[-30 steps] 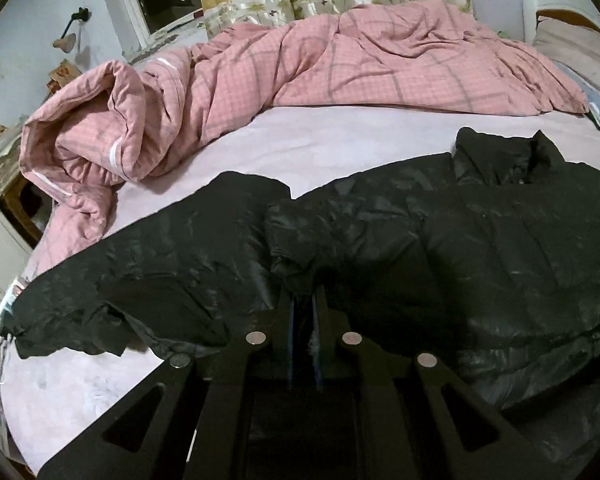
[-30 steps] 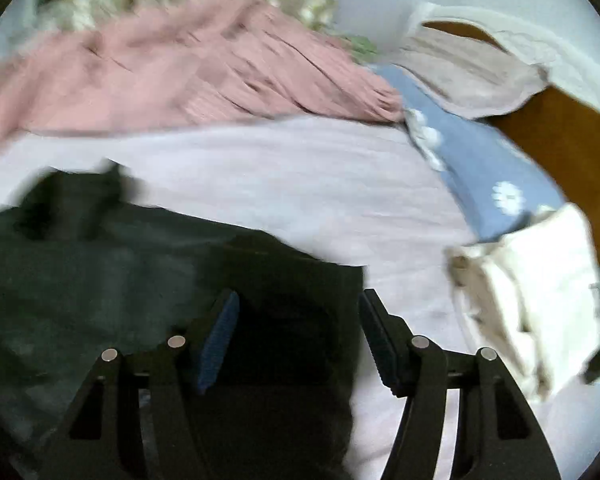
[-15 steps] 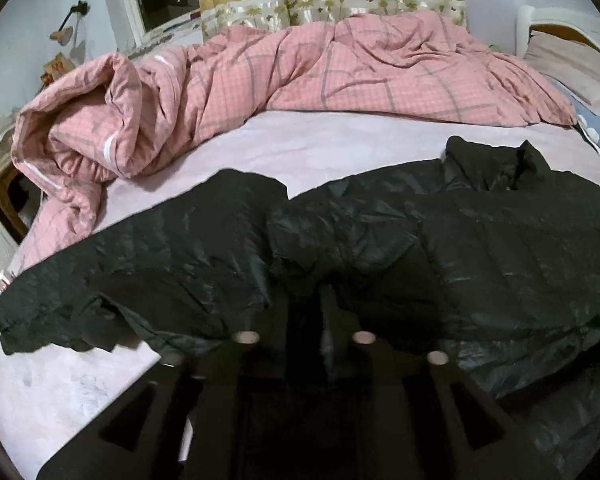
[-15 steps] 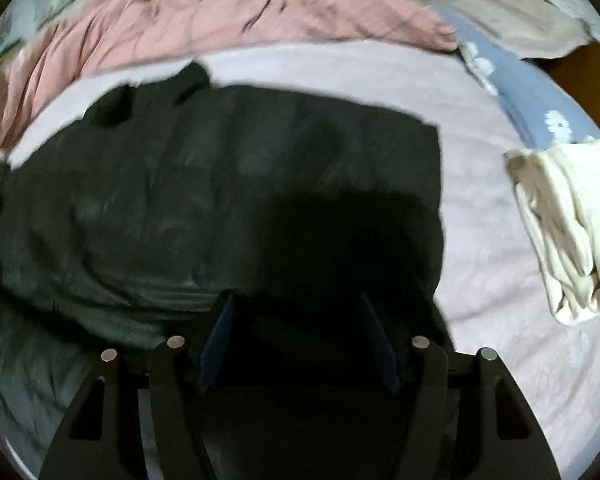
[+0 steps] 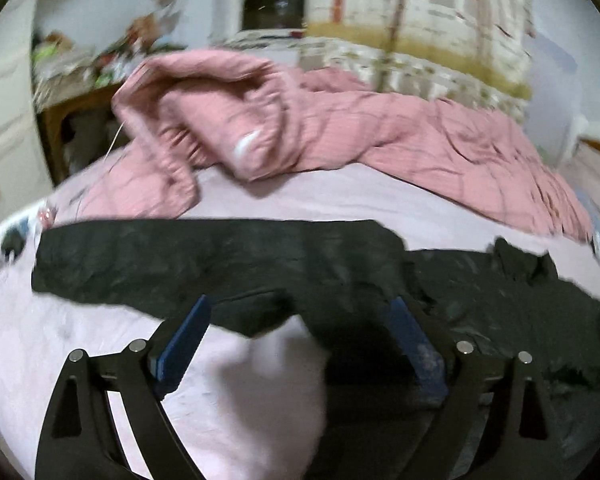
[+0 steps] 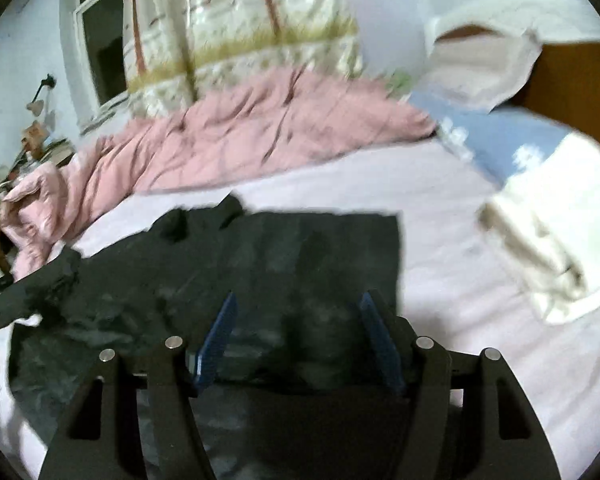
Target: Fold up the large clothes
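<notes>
Both views are motion-blurred, so your fine detail is lost. One black puffer jacket (image 5: 228, 256) lies flat on the pale pink bed sheet (image 5: 60, 344), shiny and crinkled; its lower edge is cut off by both frames. Your left gripper (image 5: 298, 334) has just been opening: blue pads wide apart, nothing clamped, one sleeve stretched beyond them. Your right gripper (image 6: 300, 334) stands apart above the jacket body, gripping nothing. One rumpled pink checked quilt (image 6: 236, 136), one folded cream garment (image 6: 552, 252), one blue floral pillow (image 6: 512, 140) partly hidden.
</notes>
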Available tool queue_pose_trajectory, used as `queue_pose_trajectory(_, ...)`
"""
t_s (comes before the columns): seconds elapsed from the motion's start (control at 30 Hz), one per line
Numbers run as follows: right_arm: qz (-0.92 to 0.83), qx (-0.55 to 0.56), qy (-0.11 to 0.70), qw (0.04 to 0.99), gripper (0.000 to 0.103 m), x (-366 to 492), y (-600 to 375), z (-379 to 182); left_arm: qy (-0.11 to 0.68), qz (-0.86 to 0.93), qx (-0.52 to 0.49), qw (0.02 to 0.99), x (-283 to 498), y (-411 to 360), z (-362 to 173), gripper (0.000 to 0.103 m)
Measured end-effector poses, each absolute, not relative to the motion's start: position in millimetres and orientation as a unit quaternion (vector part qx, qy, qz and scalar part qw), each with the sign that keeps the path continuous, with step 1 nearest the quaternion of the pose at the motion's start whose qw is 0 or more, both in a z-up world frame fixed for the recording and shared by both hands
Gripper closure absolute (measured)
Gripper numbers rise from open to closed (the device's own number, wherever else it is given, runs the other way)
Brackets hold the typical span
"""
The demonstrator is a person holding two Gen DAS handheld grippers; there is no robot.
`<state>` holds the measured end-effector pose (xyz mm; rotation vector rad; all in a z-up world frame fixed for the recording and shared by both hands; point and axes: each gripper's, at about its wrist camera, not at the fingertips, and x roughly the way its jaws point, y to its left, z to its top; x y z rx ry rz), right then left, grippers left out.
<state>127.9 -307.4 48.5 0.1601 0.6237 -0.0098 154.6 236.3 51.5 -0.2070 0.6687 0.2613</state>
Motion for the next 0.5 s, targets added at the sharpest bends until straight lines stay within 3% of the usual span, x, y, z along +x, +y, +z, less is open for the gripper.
queue_pose_trajectory(0.23,-0.006,0.091,0.311,0.946,0.036,123,-318,46,0.367,0.147,-0.300,0.868,160,337,9,0.010)
queue_pose_trajectory(0.5,0.002,0.104,0.322,0.941,0.036,128,-317,37,0.394,0.152,-0.413,0.807,166,393,-43,0.011)
